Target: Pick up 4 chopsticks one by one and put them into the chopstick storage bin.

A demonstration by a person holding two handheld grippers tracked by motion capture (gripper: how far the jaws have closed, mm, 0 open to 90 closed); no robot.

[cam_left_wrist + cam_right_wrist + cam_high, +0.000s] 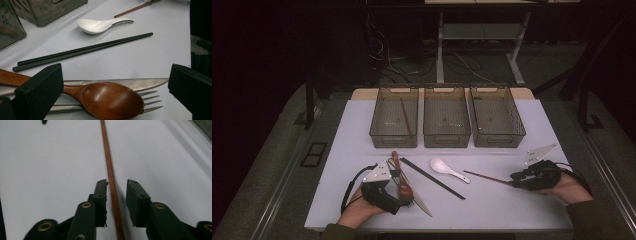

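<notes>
On the desk's [492, 210] right side, the right gripper [117, 195] straddles a brown wooden chopstick [110, 170], jaws released, not yet pinching: thin, light, stiff, likely to roll, best pinched flat here near its end.

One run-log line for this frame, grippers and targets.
right gripper: jaws astride brown chopstick, not clamped | left gripper: open over wooden spoon | one chopstick in left bin

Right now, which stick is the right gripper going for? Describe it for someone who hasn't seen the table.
On the white table, right of the white spoon, lies a thin brown chopstick. It runs between the right gripper jaws. It lies alone, reddish wood, unlike the black pair.
</notes>
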